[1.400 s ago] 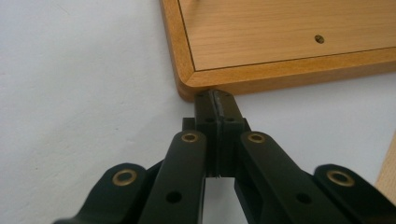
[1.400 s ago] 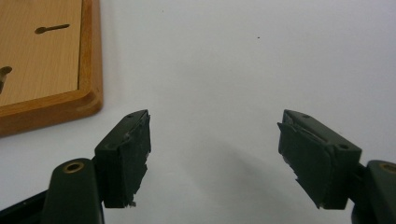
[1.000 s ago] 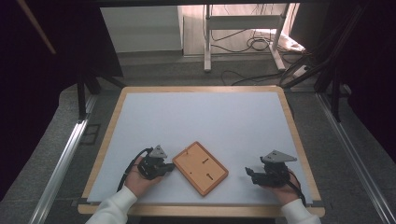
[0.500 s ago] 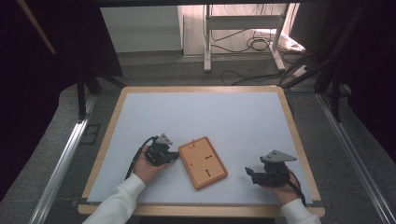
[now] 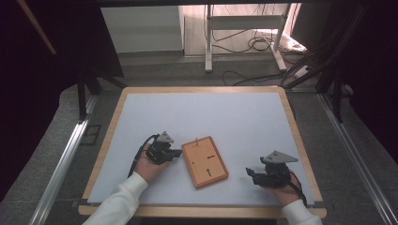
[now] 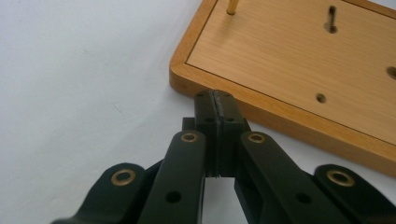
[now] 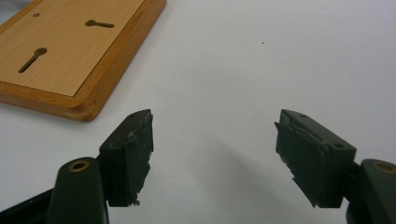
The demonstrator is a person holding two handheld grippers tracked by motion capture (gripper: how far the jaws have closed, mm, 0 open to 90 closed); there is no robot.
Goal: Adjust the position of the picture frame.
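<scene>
Board (image 5: 205,161) on table (image 5: 225,112), between both tongs

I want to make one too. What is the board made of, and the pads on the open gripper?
The board looks like wood: orange-brown, fine straight grain on its flat panel, smooth rounded rim, maybe varnished. The right gripper pads look like dark rubber or foam, matte with ragged edges; which one is hard to tell.

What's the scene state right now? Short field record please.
surface: white mat on a wood-rimmed table
object: wooden board, flat, slots and holes in its face
left gripper: shut, nothing between jaws, tips at the board's edge
right gripper: open, empty, apart from the board
board held: no
</scene>
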